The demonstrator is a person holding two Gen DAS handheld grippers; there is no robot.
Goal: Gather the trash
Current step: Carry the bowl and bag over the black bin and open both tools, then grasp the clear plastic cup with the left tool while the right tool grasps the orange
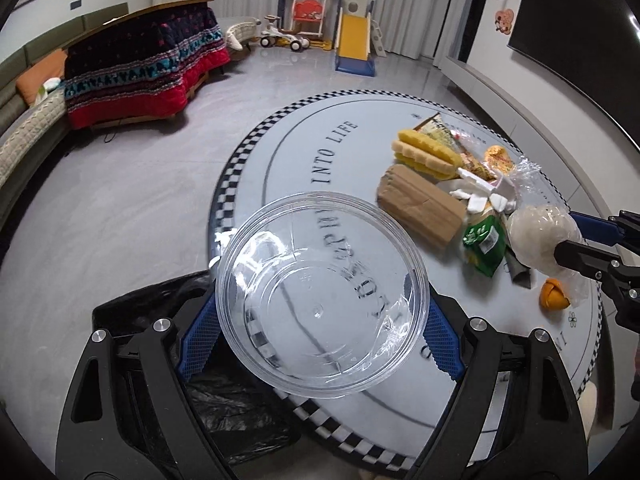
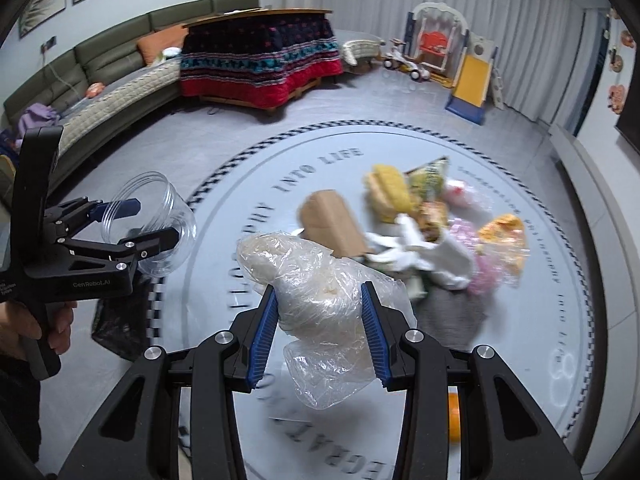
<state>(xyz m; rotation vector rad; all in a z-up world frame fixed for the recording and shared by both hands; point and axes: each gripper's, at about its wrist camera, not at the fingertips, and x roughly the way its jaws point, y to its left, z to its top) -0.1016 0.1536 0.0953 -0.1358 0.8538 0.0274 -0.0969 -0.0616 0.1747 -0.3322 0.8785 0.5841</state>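
My left gripper [image 1: 320,328] is shut on a clear round plastic container [image 1: 322,294], held above the rug's near edge and a black trash bag [image 1: 160,304]; it also shows in the right wrist view [image 2: 150,224]. My right gripper [image 2: 318,328] is shut on a crumpled clear plastic bag with white stuff inside [image 2: 316,280], lifted above the rug; it also shows in the left wrist view [image 1: 544,236]. A trash pile lies on the round rug [image 1: 360,120]: brown paper bag [image 1: 420,210], yellow sponge brush [image 1: 426,152], green wrapper [image 1: 484,244], white scraps [image 1: 480,192], orange peel [image 1: 552,296].
A table under a red and dark quilt [image 1: 140,68] stands at the far left beside a green sofa [image 2: 100,64]. A toy slide and swing [image 1: 340,20] stand at the back. A wall ledge [image 1: 560,120] runs along the right.
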